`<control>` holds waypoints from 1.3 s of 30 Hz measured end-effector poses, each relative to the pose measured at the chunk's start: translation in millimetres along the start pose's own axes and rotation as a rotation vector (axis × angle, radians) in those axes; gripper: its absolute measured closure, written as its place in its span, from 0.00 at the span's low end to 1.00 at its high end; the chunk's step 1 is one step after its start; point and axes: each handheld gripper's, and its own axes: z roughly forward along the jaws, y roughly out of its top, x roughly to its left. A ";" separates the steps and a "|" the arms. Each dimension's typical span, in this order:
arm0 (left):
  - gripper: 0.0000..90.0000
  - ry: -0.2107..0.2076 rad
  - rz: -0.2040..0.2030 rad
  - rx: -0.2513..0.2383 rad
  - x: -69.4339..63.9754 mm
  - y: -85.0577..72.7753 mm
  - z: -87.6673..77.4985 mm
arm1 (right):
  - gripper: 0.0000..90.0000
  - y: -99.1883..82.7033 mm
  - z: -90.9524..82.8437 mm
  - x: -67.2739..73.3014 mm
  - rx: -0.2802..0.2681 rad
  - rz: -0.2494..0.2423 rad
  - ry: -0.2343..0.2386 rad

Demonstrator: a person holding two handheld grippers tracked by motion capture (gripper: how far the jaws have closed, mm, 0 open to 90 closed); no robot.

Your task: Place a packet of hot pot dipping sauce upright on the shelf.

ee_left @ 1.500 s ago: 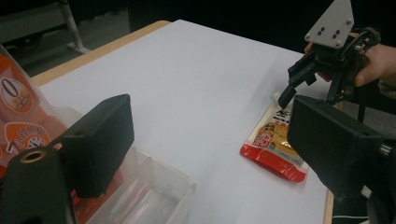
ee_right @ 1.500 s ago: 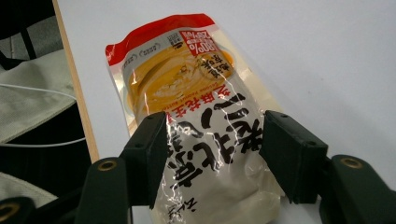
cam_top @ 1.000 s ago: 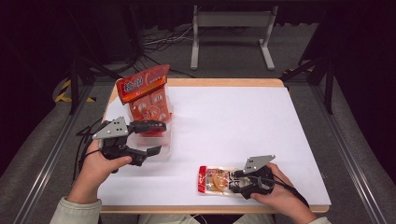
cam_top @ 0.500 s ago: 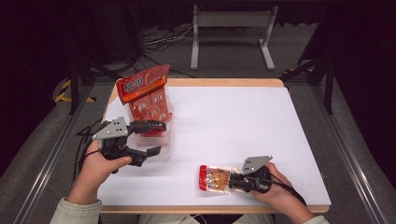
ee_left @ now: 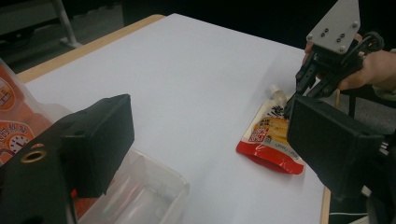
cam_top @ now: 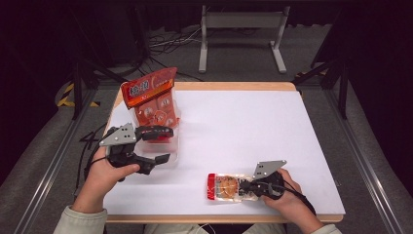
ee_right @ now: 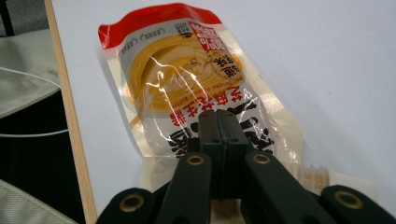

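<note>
The right gripper (cam_top: 245, 187) is lying low over the spouted food pouch (cam_top: 225, 186) near the table's (cam_top: 253, 126) front edge, and its jaws have just been closing; in the right gripper view they are pressing together, pinching the pouch's (ee_right: 187, 88) clear film near the spout end. Well apart from the pouch, the left gripper (cam_top: 158, 145) is standing with its jaws spread wide, straddling the clear plastic container (cam_top: 171, 152) that is holding an orange snack bag (cam_top: 151, 97).
</note>
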 end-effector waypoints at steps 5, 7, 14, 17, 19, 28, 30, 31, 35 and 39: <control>0.17 0.000 0.001 0.000 -0.5 0.2 0.0 | 1.00 1.0 -2.8 0.1 -0.011 -0.017 -0.034; 0.17 0.000 0.002 -0.002 -0.8 0.2 0.5 | 1.00 2.1 -4.9 -1.7 -0.027 -0.017 -0.044; 0.17 -0.017 0.004 0.024 -2.5 -1.2 11.3 | 1.00 7.0 -13.0 -3.3 -0.099 -0.031 -0.076; 0.17 -0.033 0.009 0.043 -4.4 -1.7 18.9 | 1.00 12.1 -17.1 -0.3 -0.121 -0.056 -0.094; 0.17 -0.041 0.008 0.050 -5.7 -2.0 23.3 | 1.00 14.1 -18.5 0.7 -0.128 -0.063 -0.097; 0.17 -0.049 0.009 0.056 -6.9 -2.5 25.7 | 1.00 6.2 -14.0 -22.1 -0.153 0.024 -0.099; 0.17 -0.045 0.008 0.053 -6.4 -2.8 24.4 | 1.00 2.0 -15.3 -25.8 -0.162 0.075 -0.092; 0.17 -0.044 0.006 0.055 -6.1 -3.1 23.6 | 1.00 -0.4 -17.5 -26.3 -0.159 0.109 -0.090; 0.17 -0.040 0.007 0.053 -4.8 -3.7 22.6 | 0.92 -6.0 -23.5 -22.4 -0.150 0.187 -0.117; 0.17 -0.041 0.010 0.050 -4.9 -2.5 23.0 | 0.72 -13.1 -23.0 -17.1 -0.115 0.274 -0.175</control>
